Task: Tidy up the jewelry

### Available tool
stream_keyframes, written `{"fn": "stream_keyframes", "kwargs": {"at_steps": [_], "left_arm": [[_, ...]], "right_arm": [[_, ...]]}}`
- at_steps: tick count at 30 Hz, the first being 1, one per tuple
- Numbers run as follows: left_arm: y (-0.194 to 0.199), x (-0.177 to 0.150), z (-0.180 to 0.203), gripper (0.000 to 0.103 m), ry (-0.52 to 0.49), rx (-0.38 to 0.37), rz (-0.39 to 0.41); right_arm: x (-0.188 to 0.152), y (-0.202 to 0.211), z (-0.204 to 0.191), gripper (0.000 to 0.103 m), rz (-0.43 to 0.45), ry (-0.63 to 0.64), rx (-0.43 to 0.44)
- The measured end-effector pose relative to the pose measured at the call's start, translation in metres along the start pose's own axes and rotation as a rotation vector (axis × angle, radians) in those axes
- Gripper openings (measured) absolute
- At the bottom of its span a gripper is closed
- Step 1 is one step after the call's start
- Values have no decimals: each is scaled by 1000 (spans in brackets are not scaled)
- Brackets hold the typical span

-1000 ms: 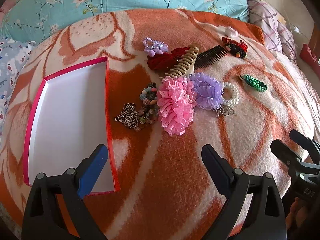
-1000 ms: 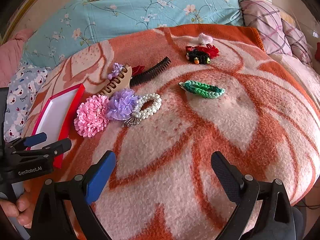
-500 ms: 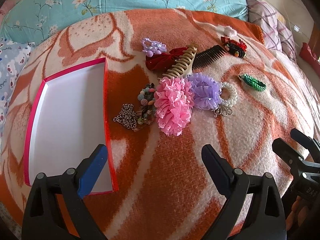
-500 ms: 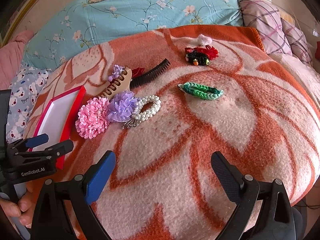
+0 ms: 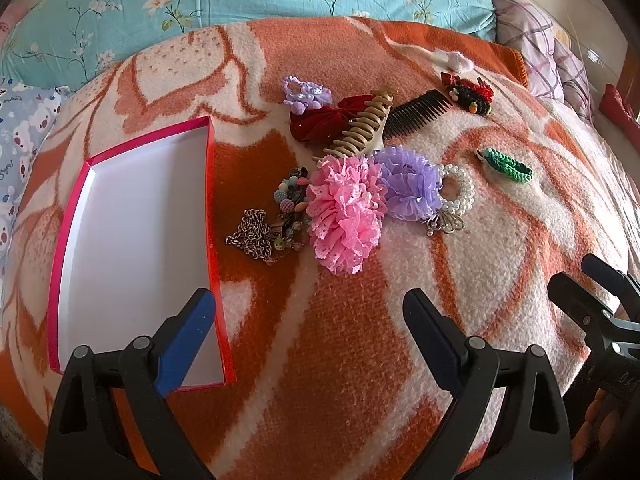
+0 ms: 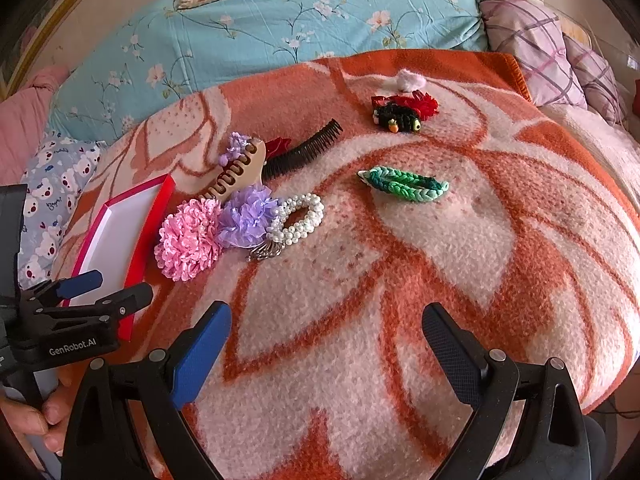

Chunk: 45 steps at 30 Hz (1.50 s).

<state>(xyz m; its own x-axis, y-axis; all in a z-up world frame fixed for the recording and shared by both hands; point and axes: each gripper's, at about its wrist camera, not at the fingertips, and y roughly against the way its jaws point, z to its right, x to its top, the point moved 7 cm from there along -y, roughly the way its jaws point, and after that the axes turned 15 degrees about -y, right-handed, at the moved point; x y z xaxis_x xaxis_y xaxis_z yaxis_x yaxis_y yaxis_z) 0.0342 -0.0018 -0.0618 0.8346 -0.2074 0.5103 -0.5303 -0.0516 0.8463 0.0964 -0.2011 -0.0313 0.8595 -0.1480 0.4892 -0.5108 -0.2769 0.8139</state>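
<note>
Jewelry pile [image 5: 352,184] lying beside red box [image 5: 132,240]; chain [image 5: 250,236] showing only from left wrist. Left gripper [image 5: 308,320] and right gripper [image 6: 326,334] both gaping wide, holding nothing.

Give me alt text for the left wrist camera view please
Open left gripper hovers over an orange blanket; an empty red box lies left, hair accessories and a chain cluster ahead.
</note>
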Motion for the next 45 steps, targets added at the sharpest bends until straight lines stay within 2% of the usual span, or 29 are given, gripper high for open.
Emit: {"fn": "stream_keyframes", "kwargs": {"at_steps": [21, 28, 37, 40, 42, 44, 45], "left_arm": [[-7, 1, -3, 96, 17, -13, -17], [-13, 6, -8, 96, 34, -48, -9], [-35, 30, -22, 96, 80, -127, 4], [-45, 39, -21, 96, 74, -141, 1], [-51, 43, -19, 96, 67, -152, -6], [-57, 46, -15, 95, 59, -159, -15], [-59, 47, -14, 92, 55, -161, -15]], "right_arm": [[5, -8, -2, 97, -15, 0, 13], [11, -13, 6, 97, -19, -9, 24], [66, -34, 47, 95, 45, -57, -49], [81, -50, 54, 94, 33, -61, -54], [90, -61, 57, 88, 27, -49, -55], [96, -73, 57, 87, 13, -28, -64], [98, -77, 57, 83, 6, -20, -63]]}}
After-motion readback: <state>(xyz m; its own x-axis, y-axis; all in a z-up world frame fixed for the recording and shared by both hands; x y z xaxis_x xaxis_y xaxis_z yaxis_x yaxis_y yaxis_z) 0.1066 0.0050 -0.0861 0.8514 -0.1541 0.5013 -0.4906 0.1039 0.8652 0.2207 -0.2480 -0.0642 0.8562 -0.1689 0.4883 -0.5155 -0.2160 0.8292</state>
